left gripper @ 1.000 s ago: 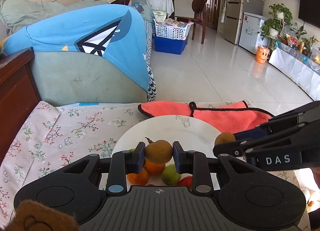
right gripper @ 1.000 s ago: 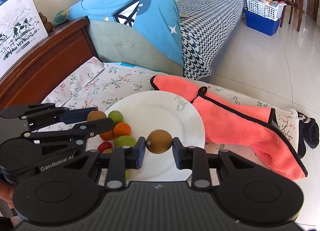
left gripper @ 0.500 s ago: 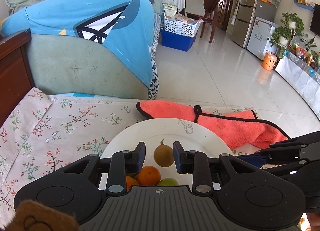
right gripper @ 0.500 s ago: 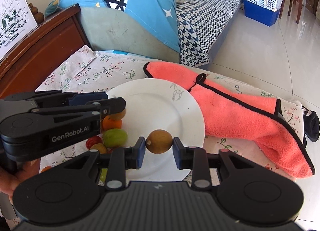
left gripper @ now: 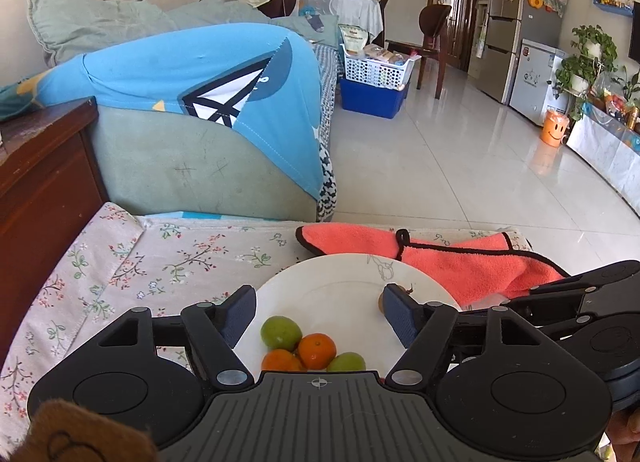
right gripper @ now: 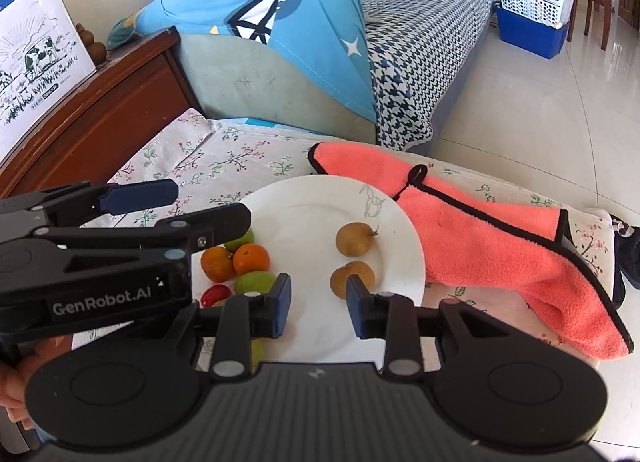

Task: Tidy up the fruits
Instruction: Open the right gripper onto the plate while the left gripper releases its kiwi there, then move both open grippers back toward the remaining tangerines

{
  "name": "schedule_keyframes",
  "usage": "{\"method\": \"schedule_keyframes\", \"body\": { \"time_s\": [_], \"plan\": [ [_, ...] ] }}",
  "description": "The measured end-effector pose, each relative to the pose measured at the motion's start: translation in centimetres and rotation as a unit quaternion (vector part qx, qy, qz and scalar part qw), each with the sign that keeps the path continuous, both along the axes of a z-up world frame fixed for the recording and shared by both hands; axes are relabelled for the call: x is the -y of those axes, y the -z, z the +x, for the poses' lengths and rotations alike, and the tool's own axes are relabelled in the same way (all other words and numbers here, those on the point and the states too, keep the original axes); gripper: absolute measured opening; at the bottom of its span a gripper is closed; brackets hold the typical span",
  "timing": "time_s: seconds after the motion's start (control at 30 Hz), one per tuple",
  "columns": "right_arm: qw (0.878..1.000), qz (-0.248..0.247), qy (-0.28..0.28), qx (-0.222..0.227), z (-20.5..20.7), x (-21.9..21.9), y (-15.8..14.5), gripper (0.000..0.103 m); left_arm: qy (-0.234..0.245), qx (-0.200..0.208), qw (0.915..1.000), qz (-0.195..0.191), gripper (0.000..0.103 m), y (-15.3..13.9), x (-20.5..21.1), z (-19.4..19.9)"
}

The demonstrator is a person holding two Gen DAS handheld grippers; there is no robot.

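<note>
A white plate (right gripper: 304, 198) lies on the floral cloth and shows in the left wrist view (left gripper: 340, 274) too. Two brown fruits lie on its right side: one with a stem (right gripper: 353, 239) and one nearer (right gripper: 352, 278). Two oranges (right gripper: 251, 259) (right gripper: 217, 263), green fruits (right gripper: 254, 282) and a red one (right gripper: 215, 295) cluster on its left part. My left gripper (left gripper: 316, 312) is open and empty above the oranges (left gripper: 318, 350) and green fruit (left gripper: 281, 333). My right gripper (right gripper: 318, 304) is open, the nearer brown fruit just ahead of its right finger.
A coral towel (right gripper: 480, 238) lies right of the plate. A sofa with a blue cushion (right gripper: 280, 34) stands behind the table. A dark wooden cabinet (right gripper: 100, 110) is at the left, with a printed carton (right gripper: 36, 50) on it. The tiled floor (left gripper: 460, 166) lies beyond the table's far edge.
Both grippers held a brown fruit a second ago. The left let its fruit go onto the plate first, then the right opened too. Both fruits now lie on the plate.
</note>
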State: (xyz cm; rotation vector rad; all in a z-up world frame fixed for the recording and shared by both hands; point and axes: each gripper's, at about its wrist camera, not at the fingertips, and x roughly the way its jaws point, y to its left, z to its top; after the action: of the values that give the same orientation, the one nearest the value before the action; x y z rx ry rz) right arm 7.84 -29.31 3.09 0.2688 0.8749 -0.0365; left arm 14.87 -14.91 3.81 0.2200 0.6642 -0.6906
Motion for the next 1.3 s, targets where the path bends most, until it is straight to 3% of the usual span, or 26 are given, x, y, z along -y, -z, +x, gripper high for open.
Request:
{"method": "schedule_keyframes", "body": {
  "time_s": [0.73,1.1,1.3],
  "plan": [
    [0.989,-0.037,-0.146,-0.013,-2.6,-7.3,-0.2,0.032,-0.049,-0.003,0.9956,0.08,0.077,-0.4,-6.3,-5.0],
    [0.98,-0.026,-0.198,-0.015,-3.8,-9.2,0.0,0.032,-0.069,-0.016,0.9931,0.094,0.077,-0.2,-10.2,-5.5],
    [0.973,-0.03,-0.226,-0.023,-4.0,-10.6,0.6,0.032,-0.099,-0.047,0.9907,0.081,0.077,0.4,-13.6,-4.4]
  ]
}}
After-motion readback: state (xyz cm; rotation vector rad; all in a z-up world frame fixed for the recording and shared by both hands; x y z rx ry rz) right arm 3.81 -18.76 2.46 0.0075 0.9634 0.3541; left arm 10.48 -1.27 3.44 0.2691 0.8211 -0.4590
